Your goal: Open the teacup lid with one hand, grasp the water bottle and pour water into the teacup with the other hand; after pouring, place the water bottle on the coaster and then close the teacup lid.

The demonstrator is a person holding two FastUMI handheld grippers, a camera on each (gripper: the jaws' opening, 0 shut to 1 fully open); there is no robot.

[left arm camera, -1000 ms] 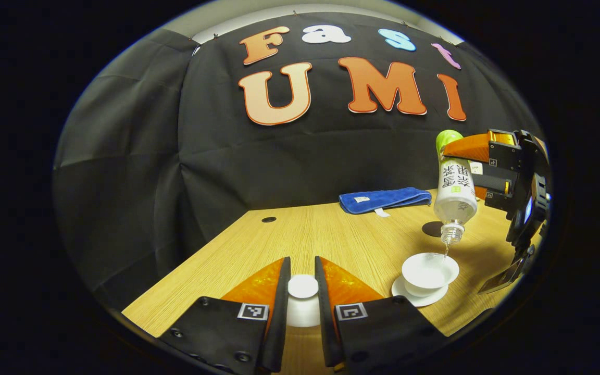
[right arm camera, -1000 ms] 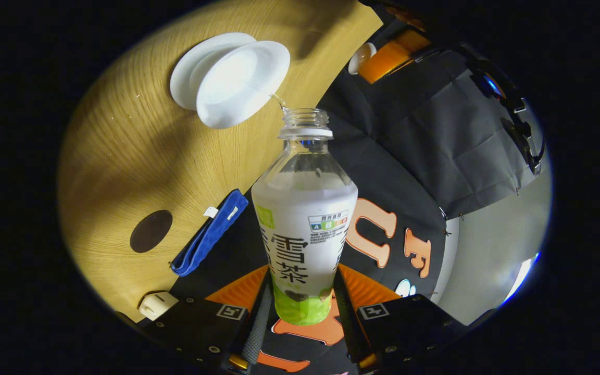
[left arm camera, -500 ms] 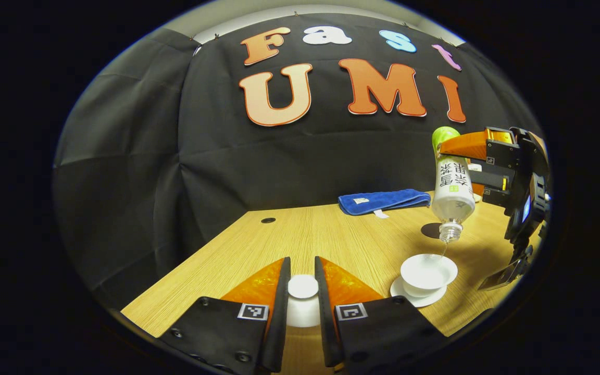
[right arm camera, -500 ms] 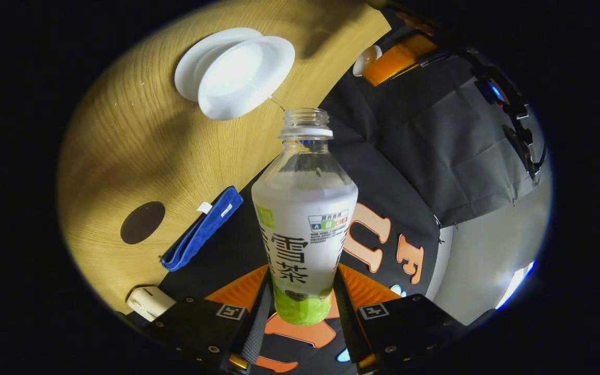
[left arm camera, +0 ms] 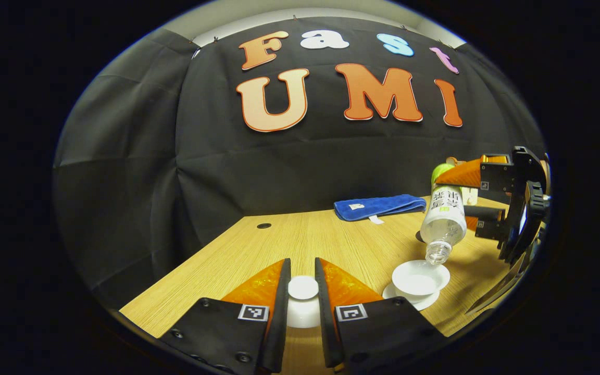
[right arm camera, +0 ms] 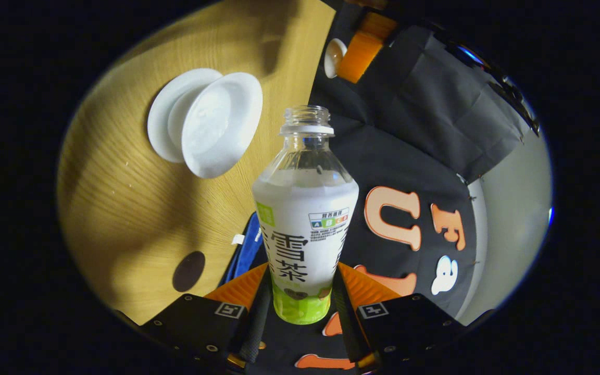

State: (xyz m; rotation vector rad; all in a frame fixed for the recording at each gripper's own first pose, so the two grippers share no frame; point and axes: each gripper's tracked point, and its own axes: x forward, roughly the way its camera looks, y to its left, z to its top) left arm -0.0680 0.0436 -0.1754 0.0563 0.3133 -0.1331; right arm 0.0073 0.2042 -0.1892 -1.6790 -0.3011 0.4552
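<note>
Gripping the white teacup lid [left arm camera: 302, 287] between both fingers: left gripper [left arm camera: 302, 312], near table [left arm camera: 331, 239] edge. Clamped on the tilted, uncapped water bottle [right arm camera: 305, 229]: right gripper [right arm camera: 302, 302], mouth just above the open teacup [left arm camera: 420, 280] at right. Farther back: dark coaster [right arm camera: 188, 271], blue cloth [left arm camera: 378, 206].

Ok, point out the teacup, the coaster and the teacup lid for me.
teacup [left arm camera: 417, 284]: left gripper view, inner bowl.
coaster [right arm camera: 188, 271]: right gripper view, middle of the dark disc.
teacup lid [left arm camera: 302, 287]: left gripper view, its knob top.
</note>
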